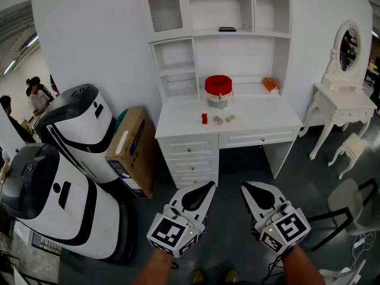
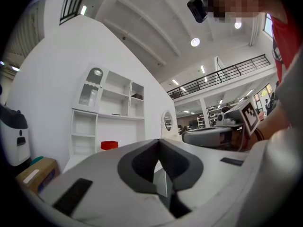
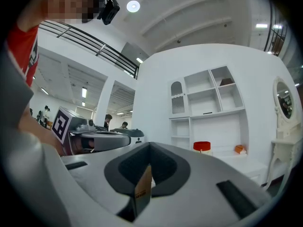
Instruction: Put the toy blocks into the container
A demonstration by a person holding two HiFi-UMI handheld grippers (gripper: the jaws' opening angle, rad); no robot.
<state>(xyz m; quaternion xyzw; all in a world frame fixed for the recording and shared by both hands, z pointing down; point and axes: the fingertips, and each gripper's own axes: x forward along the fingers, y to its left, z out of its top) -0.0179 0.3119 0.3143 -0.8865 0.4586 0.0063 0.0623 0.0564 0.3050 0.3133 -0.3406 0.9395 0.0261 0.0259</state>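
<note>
A red container stands at the back of a white desk. In front of it lie a small red block and two pale wooden blocks. Both grippers are held low, well short of the desk, above the floor. My left gripper is shut and empty. My right gripper is also shut and empty. The left gripper view shows closed jaws with the container far off. In the right gripper view the closed jaws point towards the container.
Two large white-and-black machines and a cardboard box stand left of the desk. A white vanity table, a stool and a chair are at the right. An orange object lies on the desk's back right.
</note>
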